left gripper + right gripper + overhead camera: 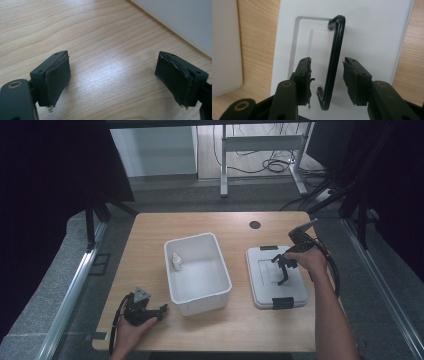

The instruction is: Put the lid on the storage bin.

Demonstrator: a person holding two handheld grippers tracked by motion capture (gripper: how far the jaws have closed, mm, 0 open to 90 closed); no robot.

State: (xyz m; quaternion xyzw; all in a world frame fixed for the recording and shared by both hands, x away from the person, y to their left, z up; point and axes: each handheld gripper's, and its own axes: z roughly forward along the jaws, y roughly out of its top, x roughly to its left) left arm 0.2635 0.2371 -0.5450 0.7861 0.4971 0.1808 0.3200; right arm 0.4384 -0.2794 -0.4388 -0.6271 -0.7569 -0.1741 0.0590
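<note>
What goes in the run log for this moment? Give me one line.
right gripper: open, jaws astride lid handle, pads clear | left gripper: open over table | bin: lid off, beside it

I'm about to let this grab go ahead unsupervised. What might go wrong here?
The right gripper straddles the lid's thin black handle without pressing it; the bar sits off-centre, so it may slip or twist. The lid could then swing on lifting and knock the white bin holding a small bottle.

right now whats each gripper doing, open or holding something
left gripper: open, nothing between its fingers, low over the table.
right gripper: open, fingers either side of the lid handle, not yet pressing it.
</note>
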